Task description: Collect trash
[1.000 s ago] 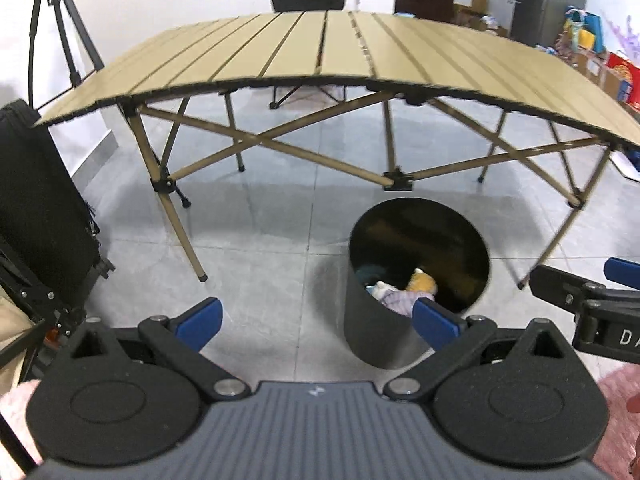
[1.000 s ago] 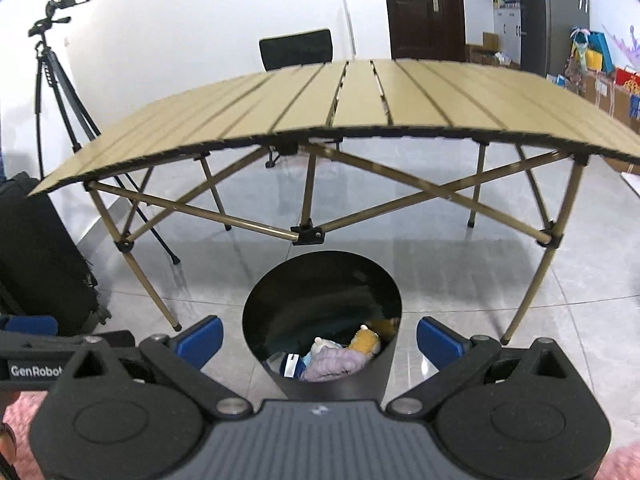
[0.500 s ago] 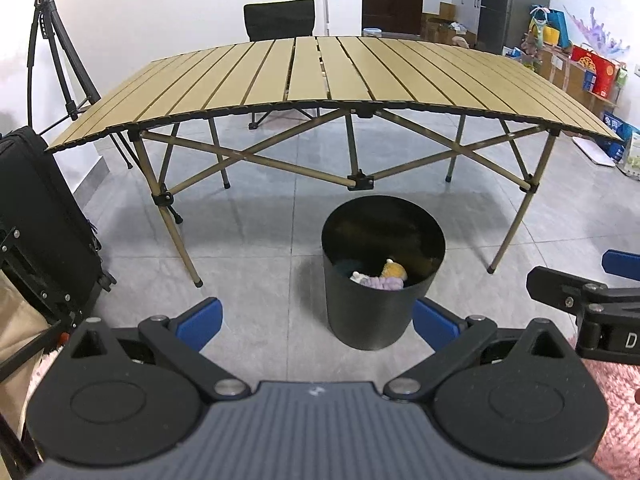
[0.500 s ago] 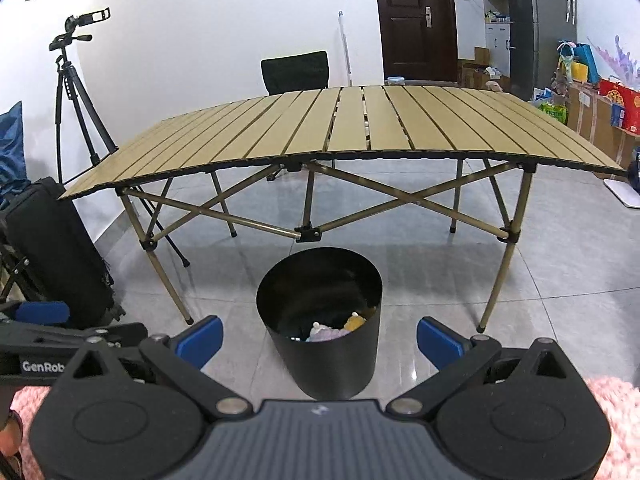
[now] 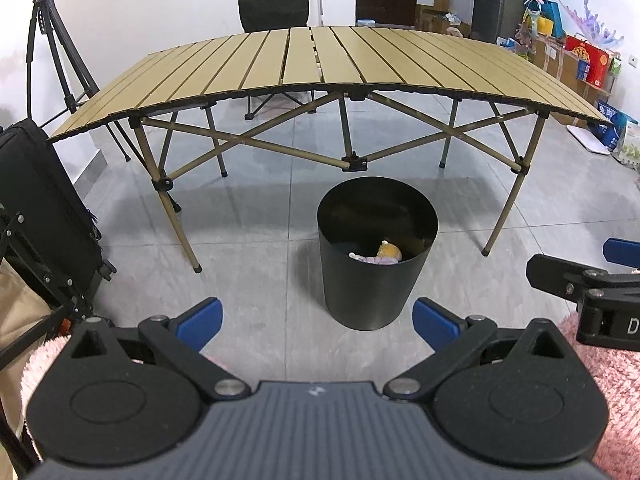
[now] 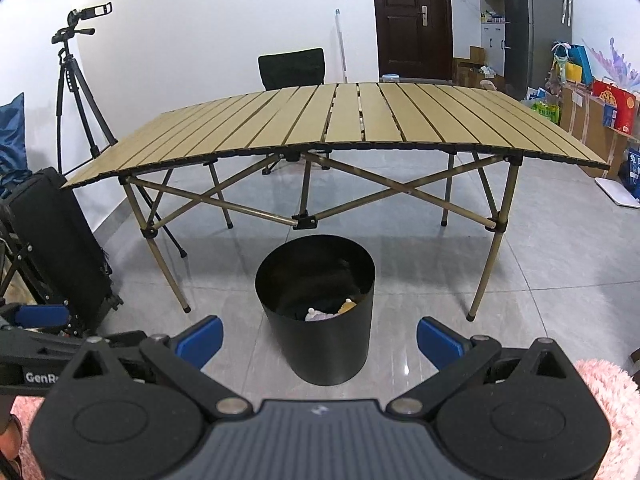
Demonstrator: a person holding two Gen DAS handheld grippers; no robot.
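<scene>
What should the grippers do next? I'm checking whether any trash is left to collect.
Probably just back off and stop: both the left gripper and right gripper are open and empty, the trash lies inside the black bin, and the slatted table shows nothing on it.

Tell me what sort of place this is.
Probably a room in a home, set up for recording: a tan slatted folding table on grey floor tiles, a camera on a black tripod, and a dark wooden door.

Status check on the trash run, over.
Left gripper open, empty. Right gripper open, empty. Black bin upright before the folding table, crumpled trash inside. Nothing in the way.
</scene>
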